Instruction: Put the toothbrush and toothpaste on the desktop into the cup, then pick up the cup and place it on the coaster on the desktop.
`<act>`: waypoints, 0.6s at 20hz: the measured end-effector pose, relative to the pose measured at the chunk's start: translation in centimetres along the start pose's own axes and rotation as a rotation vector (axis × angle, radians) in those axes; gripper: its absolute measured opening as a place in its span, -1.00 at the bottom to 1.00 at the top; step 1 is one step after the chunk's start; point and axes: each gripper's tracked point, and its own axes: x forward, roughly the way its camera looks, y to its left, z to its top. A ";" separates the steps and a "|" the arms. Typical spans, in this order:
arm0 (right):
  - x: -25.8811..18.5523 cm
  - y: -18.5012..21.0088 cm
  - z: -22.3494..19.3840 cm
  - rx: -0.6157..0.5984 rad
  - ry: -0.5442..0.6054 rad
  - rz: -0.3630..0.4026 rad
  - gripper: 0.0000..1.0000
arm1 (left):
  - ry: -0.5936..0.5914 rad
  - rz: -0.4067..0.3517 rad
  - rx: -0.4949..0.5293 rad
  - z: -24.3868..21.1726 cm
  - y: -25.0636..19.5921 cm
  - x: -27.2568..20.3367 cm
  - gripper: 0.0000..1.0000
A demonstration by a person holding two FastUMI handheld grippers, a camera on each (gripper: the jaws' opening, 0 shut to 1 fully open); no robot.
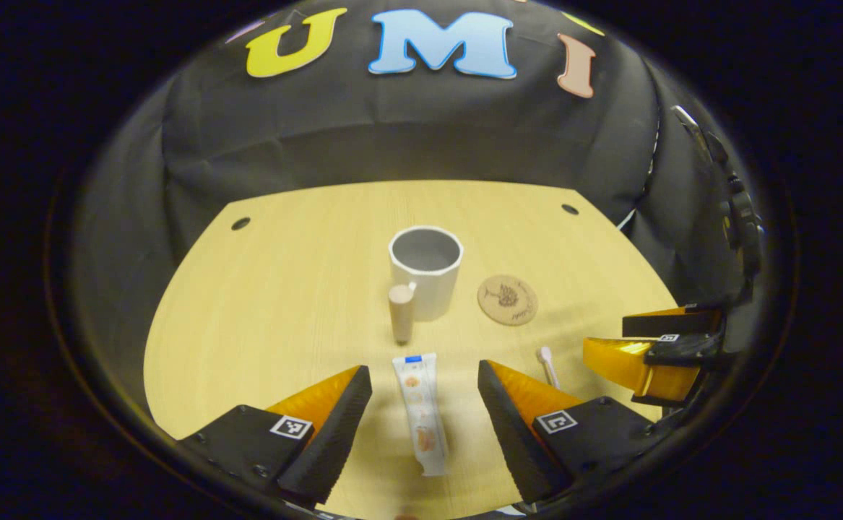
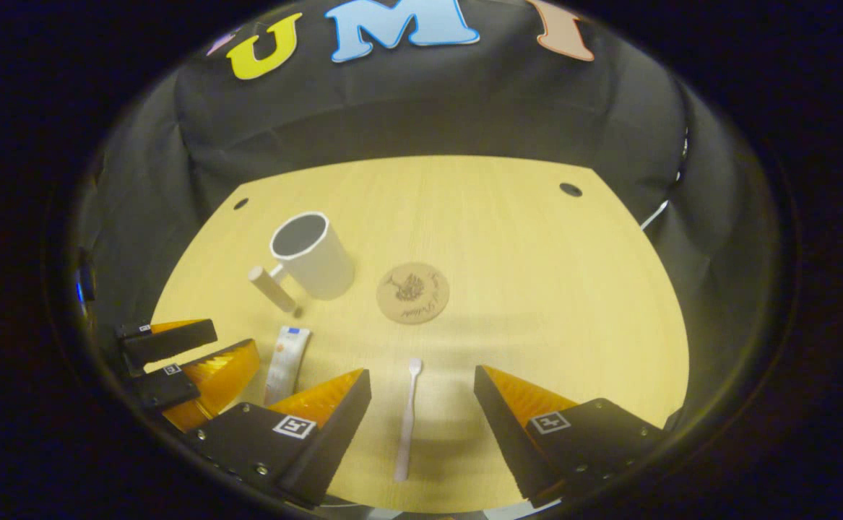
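Currently left gripper (image 1: 425,404) hovers low over wooden desktop (image 1: 284,289), fingers spread wide, toothpaste (image 1: 421,412) lying flat between them, untouched. Right gripper (image 2: 421,404) likewise spread, white toothbrush (image 2: 407,422) lying between its fingers, not gripped. White cup (image 1: 427,271) upright mid-desk (wooden handle (image 1: 401,312) points toward camera in left gripper view). Round coaster (image 1: 508,300) just beside cup, apart from it, bare. Toothpaste and toothbrush lie near each other, nearer grippers than cup.
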 end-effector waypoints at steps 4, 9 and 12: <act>1.8 0.2 -2.7 -0.006 0.108 0.007 0.84 | 0.119 0.008 -0.016 -1.0 0.2 0.5 0.92; 3.5 0.4 -5.1 -0.027 0.215 -0.011 0.84 | 0.233 0.024 -0.015 -1.6 0.0 0.8 1.00; 4.2 0.3 -6.2 -0.037 0.267 -0.028 0.84 | 0.283 0.037 -0.016 -3.2 0.5 1.9 1.00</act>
